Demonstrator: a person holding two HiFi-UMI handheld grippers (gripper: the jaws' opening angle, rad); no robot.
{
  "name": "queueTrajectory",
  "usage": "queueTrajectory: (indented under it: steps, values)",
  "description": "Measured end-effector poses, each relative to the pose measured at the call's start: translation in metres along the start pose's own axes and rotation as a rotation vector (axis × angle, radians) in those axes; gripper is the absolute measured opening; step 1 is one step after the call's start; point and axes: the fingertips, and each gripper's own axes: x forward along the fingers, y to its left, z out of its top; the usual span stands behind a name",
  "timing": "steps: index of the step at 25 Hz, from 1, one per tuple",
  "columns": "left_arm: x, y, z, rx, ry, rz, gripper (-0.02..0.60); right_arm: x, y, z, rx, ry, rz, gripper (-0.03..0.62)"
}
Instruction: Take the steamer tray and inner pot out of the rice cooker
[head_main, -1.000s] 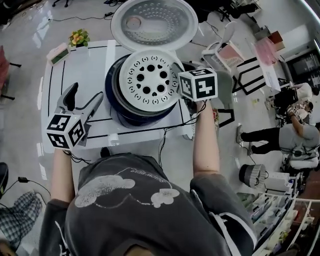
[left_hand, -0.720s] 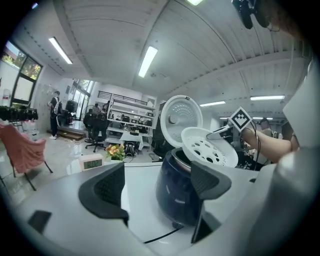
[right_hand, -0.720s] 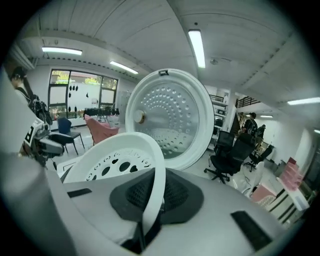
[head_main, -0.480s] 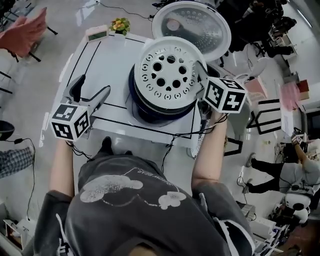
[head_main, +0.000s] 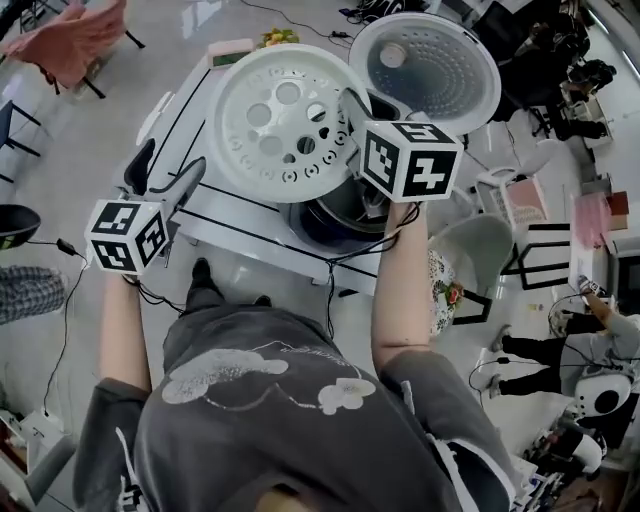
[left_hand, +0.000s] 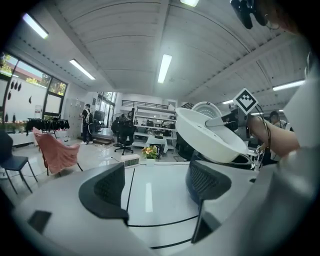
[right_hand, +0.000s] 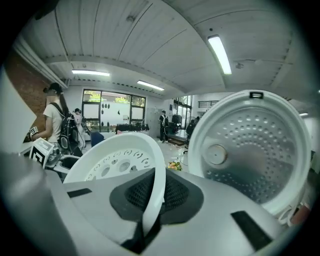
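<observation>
I am holding the steamer tray (head_main: 270, 120) with the right tool (head_main: 350, 105). Its jaws are closed tight on the tray's thin white rim, which is standing edge-on between the pads in the right gripper view (right_hand: 156, 195). Because I am gripping only one edge, the tray is hanging tilted, with its perforated floor facing up towards the head camera. It is sitting above the left side of the rice cooker (head_main: 318, 228) and appears clear of it.

The cooker's lid (head_main: 430, 70) is standing wide open behind, which is leaving the way up free. The inner pot (head_main: 352, 205) is still sitting in the cooker, and part of its metal rim is showing below the raised tray, so that half of the job is not yet done.

The left tool (head_main: 168, 172) is hovering over the left part of the table (head_main: 215, 225), well apart from the tray. Its jaws are standing apart with nothing between them. I judge I am keeping it open there so it is ready for the pot. The bare table below the tray looks like the natural set-down spot.
</observation>
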Motion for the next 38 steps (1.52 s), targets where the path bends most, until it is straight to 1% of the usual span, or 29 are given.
queueTrajectory:
  steps: [5, 9, 13, 16, 20, 24, 26, 31, 35, 38]
  values:
    - [0.011, 0.056, 0.000, -0.016, 0.024, 0.012, 0.407, 0.061, 0.036, 0.019, -0.023, 0.024, 0.008, 0.040]
    - [0.019, 0.105, 0.001, 0.005, 0.032, 0.032, 0.407, 0.107, 0.055, 0.023, -0.014, 0.034, 0.002, 0.040]
    - [0.033, 0.144, -0.005, 0.015, 0.059, 0.017, 0.407, 0.148, 0.061, 0.021, 0.015, 0.031, -0.028, 0.040]
    - [0.046, 0.169, -0.009, 0.009, 0.079, 0.005, 0.407, 0.176, 0.057, 0.012, 0.046, 0.060, -0.063, 0.040]
    - [0.066, 0.189, -0.014, 0.005, 0.101, -0.029, 0.407, 0.208, 0.048, -0.009, 0.079, 0.108, -0.121, 0.040]
    - [0.081, 0.198, -0.022, -0.025, 0.118, -0.069, 0.407, 0.231, 0.032, -0.042, 0.172, 0.119, -0.205, 0.040]
    - [0.088, 0.203, -0.026, -0.028, 0.133, -0.086, 0.407, 0.243, 0.027, -0.061, 0.210, 0.148, -0.231, 0.040]
    - [0.105, 0.217, -0.042, -0.036, 0.176, -0.117, 0.407, 0.271, 0.024, -0.114, 0.289, 0.251, -0.231, 0.040]
    - [0.114, 0.222, -0.053, -0.052, 0.201, -0.141, 0.407, 0.288, 0.019, -0.141, 0.379, 0.281, -0.235, 0.040]
    - [0.121, 0.222, -0.063, -0.054, 0.224, -0.163, 0.407, 0.301, 0.015, -0.156, 0.412, 0.309, -0.244, 0.040]
